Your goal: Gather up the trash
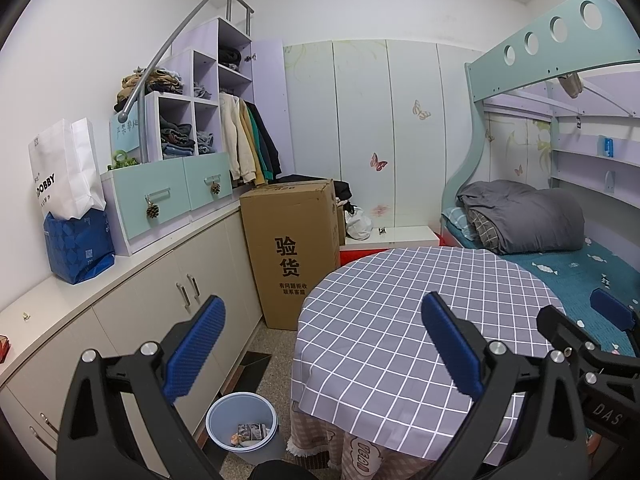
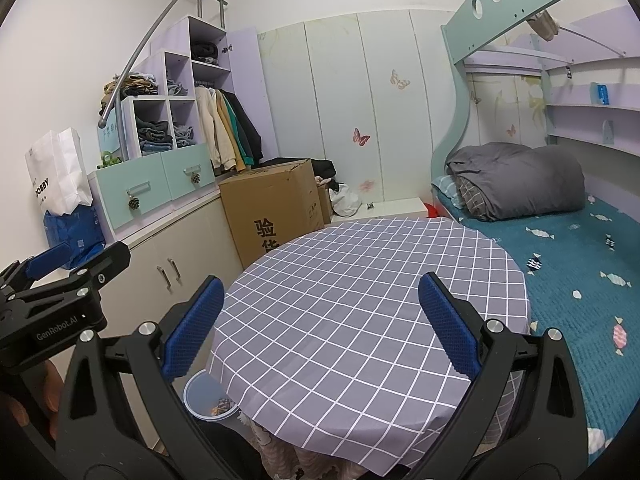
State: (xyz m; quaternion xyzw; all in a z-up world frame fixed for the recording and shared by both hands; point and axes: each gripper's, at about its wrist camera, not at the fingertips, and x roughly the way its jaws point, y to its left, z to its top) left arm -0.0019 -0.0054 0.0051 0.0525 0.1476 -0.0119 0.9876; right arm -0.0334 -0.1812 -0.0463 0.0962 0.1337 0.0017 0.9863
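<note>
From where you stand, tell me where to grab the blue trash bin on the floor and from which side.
Grip the trash bin by its thin upper rim, coming from above on the side nearest the table. It stands upright and open-topped, so one finger probably slips inside the wall. The cabinet crowds its far side.

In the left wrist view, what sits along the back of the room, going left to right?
White paper bag → teal drawers → hanging jackets → cardboard box → butterfly wardrobe doors → grey duvet on the bunk bed.

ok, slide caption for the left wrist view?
Open left claw above the checked round table; blue trash bin with scraps on the floor beside it.
</note>
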